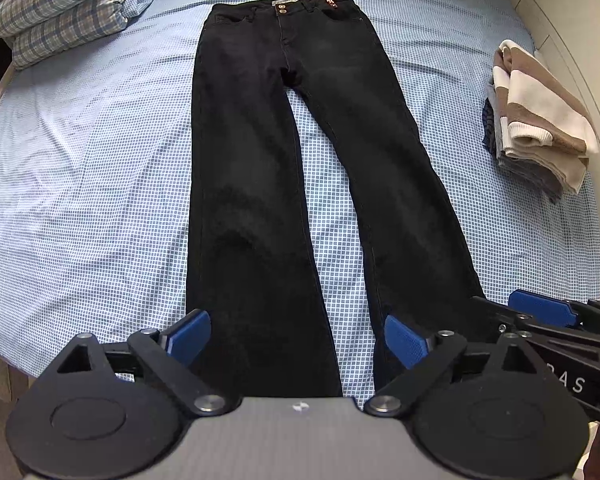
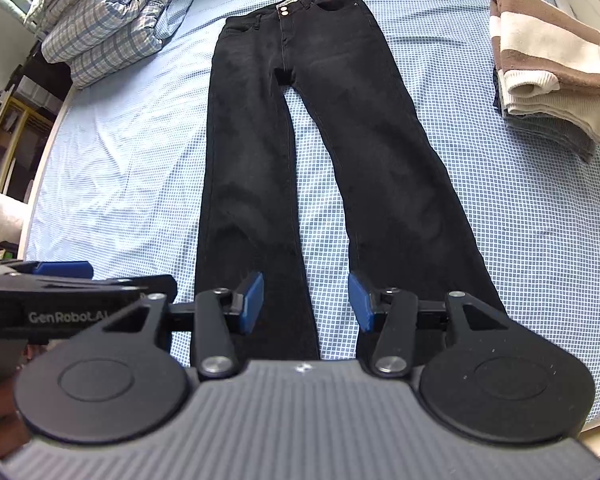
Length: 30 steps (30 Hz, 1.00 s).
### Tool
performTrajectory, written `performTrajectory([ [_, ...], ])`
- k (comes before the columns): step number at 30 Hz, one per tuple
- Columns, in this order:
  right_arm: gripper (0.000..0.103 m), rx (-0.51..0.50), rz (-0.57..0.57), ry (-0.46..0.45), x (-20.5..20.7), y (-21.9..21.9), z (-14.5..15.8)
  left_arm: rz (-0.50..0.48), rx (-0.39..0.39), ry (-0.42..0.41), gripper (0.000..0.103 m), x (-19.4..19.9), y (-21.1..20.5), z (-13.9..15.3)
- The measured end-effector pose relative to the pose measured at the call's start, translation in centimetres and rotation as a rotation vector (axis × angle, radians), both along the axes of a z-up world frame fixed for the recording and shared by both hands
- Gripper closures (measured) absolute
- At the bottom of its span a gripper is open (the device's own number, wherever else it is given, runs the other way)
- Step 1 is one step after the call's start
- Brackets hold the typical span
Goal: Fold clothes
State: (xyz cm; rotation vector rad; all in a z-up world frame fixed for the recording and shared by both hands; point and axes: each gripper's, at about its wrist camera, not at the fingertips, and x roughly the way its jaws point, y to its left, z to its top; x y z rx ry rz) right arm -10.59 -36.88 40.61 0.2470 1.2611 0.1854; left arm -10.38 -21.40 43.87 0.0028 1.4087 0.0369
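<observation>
At 10 o'clock lies a folded plaid quilt point(image 1: 60, 4). My left tongs point(image 1: 298, 340) are spread over the left hem. The black jeans point(image 1: 288, 168) lie flat, unfolded, legs apart on the bed point(image 1: 80, 168). My right tongs point(image 2: 306, 302) are spread too. At 2 o'clock sits a folded pile point(image 1: 540, 120), so these jeans remain to fold.

Left claw point(image 1: 298, 338) fills the lower frame, blue pads spread wide, holding nothing. Right claw point(image 2: 306, 300) likewise spread and holding nothing, lower centre of its view; each claw shows at the other's lower edge
</observation>
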Motion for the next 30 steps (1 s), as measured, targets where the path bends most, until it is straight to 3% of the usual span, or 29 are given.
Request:
performTrajectory([
  [15, 0.054, 0.009, -0.029, 0.062, -1.8, -1.0, 3.8, 0.005, 0.019, 0.010, 0.008, -1.5, -1.6, 2.4],
  [30, 0.054, -0.021, 0.030, 0.102, -2.6, -0.9, 1.2, 0.072, 0.076, 0.109, 0.008, -3.8, -0.6, -0.6],
])
